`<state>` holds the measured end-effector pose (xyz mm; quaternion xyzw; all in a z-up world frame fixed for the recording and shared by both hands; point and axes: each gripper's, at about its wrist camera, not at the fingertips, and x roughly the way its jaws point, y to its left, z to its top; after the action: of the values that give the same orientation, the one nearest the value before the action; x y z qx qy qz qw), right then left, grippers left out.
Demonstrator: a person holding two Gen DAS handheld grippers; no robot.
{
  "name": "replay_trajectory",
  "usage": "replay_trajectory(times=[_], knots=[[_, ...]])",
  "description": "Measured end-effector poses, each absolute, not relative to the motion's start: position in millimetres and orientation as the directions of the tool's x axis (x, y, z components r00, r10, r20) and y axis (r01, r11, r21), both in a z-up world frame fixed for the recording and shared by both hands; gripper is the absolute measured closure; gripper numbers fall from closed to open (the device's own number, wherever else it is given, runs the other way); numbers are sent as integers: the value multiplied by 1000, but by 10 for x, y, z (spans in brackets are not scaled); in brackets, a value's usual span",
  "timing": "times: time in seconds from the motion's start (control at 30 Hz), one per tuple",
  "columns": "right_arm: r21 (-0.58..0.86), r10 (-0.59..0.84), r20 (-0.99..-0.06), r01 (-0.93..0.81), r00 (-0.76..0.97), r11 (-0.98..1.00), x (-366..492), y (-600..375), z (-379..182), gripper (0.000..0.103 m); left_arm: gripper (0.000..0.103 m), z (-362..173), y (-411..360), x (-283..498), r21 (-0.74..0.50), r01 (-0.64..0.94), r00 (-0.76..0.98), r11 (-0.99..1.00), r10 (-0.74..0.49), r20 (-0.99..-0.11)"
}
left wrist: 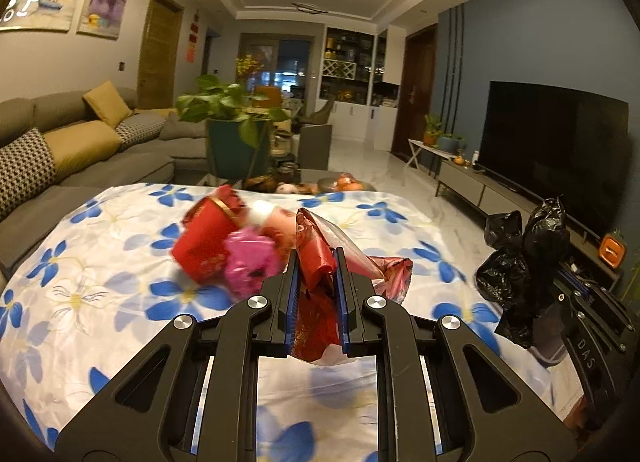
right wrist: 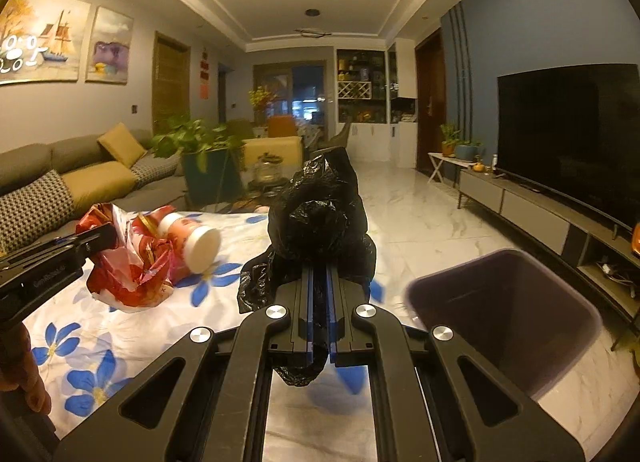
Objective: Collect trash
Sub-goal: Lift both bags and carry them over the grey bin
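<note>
both grippers are clamped, the left gripper on a crumpled red plastic wrapper, the right gripper on a crinkled black plastic bag, with the dark purple bin seemingly empty and a red carton uncollected.

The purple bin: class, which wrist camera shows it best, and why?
The right wrist view. The purple bin appears there whole, open mouth upward, on the floor beside the table. In the left wrist view only a sliver shows, behind the black bag and right gripper.

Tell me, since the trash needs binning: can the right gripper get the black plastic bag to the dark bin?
Probably yes: the right gripper grips the black plastic bag, and the open dark bin stands unobstructed just right.
</note>
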<state>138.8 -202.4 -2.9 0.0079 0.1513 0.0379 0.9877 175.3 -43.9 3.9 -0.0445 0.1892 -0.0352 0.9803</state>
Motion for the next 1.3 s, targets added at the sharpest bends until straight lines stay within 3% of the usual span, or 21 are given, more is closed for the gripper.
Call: replay_trajectory(times=[1.3], knots=[[60, -232, -292, 260, 928, 964, 1270, -3437, -153, 97, 88, -99, -2359, 2159, -62, 352, 852, 934, -347, -392]])
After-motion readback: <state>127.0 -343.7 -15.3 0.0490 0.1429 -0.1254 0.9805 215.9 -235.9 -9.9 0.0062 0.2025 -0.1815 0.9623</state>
